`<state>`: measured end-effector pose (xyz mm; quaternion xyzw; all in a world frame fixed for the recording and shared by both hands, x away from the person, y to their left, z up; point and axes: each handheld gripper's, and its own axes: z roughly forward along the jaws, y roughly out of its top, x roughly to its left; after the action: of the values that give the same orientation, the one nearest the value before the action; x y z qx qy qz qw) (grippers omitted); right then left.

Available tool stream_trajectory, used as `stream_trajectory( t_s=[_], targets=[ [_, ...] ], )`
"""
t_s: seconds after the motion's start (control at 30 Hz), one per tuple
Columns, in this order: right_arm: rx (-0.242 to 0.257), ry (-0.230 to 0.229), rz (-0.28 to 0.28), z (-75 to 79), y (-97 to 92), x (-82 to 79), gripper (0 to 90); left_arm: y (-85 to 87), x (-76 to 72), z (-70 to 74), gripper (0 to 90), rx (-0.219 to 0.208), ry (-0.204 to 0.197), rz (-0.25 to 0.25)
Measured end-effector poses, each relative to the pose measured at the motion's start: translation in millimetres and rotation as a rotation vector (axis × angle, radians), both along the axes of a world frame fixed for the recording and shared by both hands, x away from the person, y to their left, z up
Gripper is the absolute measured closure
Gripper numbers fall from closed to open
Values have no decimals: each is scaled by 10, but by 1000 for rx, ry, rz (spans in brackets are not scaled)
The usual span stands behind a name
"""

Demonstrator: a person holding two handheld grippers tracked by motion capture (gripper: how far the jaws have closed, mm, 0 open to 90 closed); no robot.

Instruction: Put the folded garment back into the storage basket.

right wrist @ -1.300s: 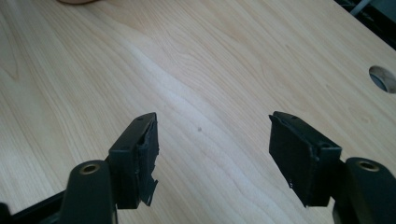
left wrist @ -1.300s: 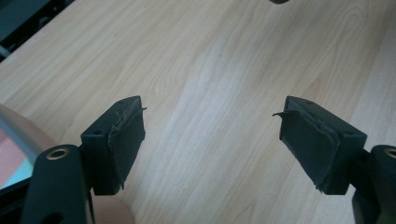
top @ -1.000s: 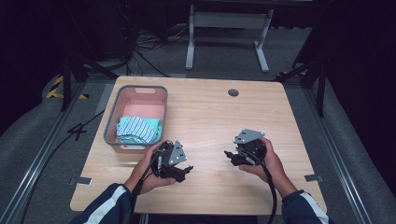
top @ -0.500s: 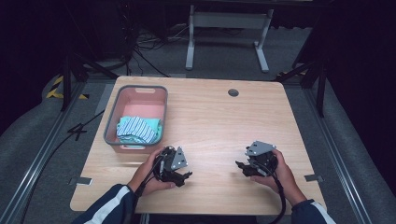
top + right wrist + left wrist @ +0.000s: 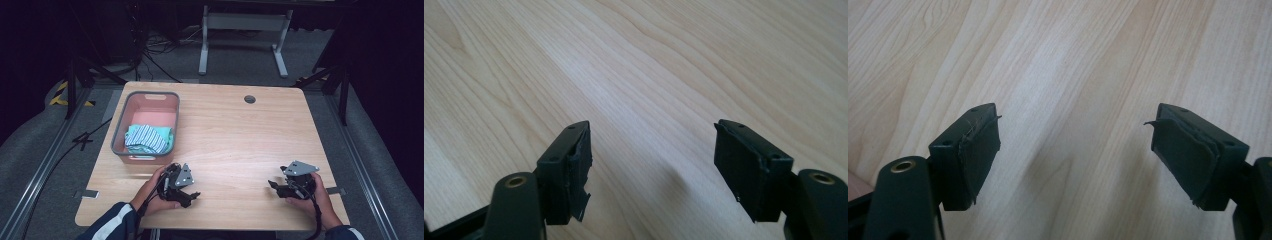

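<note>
Near table edge: both hand-held grippers are sitting low over the wooden table [image 5: 235,135], well apart from each other.
Left hand-held gripper [image 5: 192,194]: a hand [image 5: 152,192] is holding it just in front of the basin; its jaws are standing wide apart over bare wood with nothing between them.
Right hand-held gripper [image 5: 272,185]: a hand [image 5: 312,197] is holding it; jaws are likewise gaping, empty.
Pink basin [image 5: 120,131]: it is resting at the table's left side, carrying a folded striped cloth [image 5: 146,138].
</note>
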<state>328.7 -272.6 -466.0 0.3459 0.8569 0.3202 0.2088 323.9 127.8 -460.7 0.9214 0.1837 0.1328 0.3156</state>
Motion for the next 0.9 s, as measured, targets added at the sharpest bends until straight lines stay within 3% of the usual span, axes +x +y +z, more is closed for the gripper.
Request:
stream_trajectory(
  t_s=[0.13, 0.33, 0.4, 0.47, 0.5, 0.6, 0.9],
  targets=[
    [32, 23, -30, -75, -133, -35, 298, 113, -46, -55, 189, -3, 24, 3],
    [84, 19, -52, -152, -246, -64, 264, 226, -69, -122, 177, -14, 49, 23],
    [113, 5, -51, -189, -284, -68, 228, 290, -55, -159, 158, -59, 77, 52],
    [130, 20, -60, -200, -311, -48, 208, 340, -50, -203, 152, -111, 108, 87],
    [133, 29, -64, -201, -318, -40, 204, 363, -61, -224, 145, -132, 97, 87],
    [144, 47, -66, -204, -331, -18, 199, 369, -68, -224, 145, -132, 96, 90],
    [147, 47, -80, -202, -336, -45, 199, 366, -63, -224, 136, -128, 97, 90]
  ],
)
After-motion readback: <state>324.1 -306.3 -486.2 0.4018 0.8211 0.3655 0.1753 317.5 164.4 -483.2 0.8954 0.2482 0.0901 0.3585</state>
